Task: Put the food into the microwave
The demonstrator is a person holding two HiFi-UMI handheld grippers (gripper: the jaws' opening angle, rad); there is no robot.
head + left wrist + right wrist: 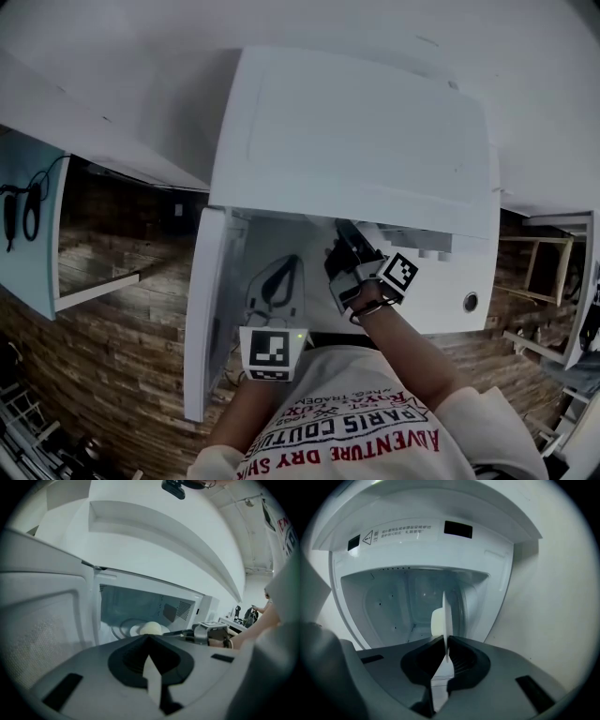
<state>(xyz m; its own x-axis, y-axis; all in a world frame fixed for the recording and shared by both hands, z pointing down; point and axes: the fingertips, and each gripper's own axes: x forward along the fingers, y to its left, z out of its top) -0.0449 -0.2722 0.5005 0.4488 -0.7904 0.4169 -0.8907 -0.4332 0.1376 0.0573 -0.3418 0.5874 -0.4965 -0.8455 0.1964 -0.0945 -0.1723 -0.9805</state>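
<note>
The right hand-held gripper [345,246] is clamped on the rim of a white plate [136,631] carrying a pale bun [151,628]. Both sit inside the open microwave [356,141], straight ahead of it. The left hand-held gripper [279,281], jaws together, hangs just outside the microwave's opening, farther off.

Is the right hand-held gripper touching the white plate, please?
Touching: the right gripper view shows the right hand-held gripper pinching the white plate edge-on.
</note>
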